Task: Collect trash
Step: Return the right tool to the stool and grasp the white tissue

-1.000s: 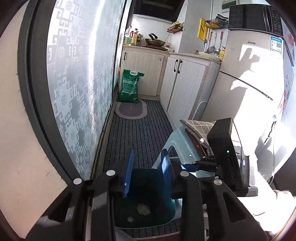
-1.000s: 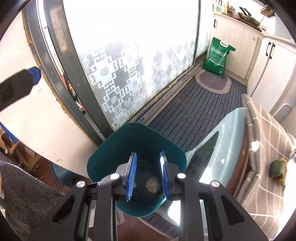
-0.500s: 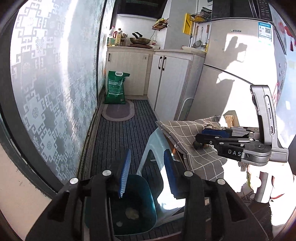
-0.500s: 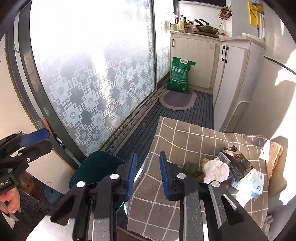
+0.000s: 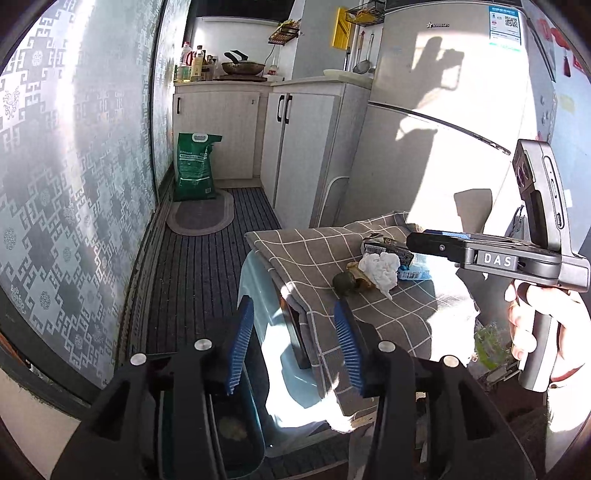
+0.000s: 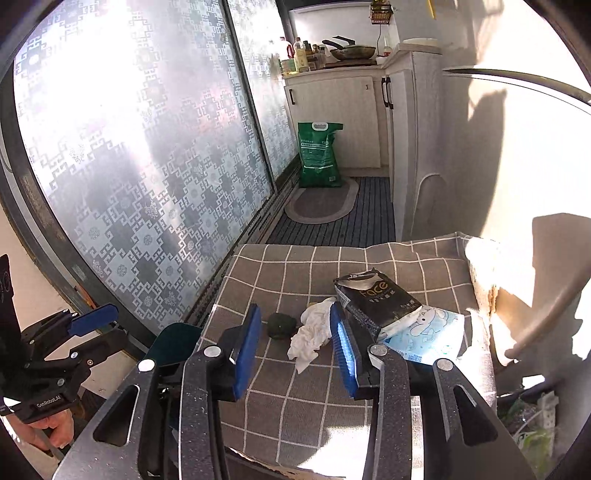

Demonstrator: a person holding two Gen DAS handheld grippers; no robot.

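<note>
Lying on the checked cloth, a crumpled white tissue sits at 12 o'clock of the right gripper, jaws opening, empty; left gripper, also opening and empty, hovers above the teal bin.

The right gripper bore "DAS" in pale capitals on its grey body. "GenRobot.AI" ran in small white letters along the black frame of the left gripper. A black packet near the worktop's far right corner showed "Face" in gold; the smaller print beneath was unreadable. The fridge sticker carried a QR code and illegible text.
</note>
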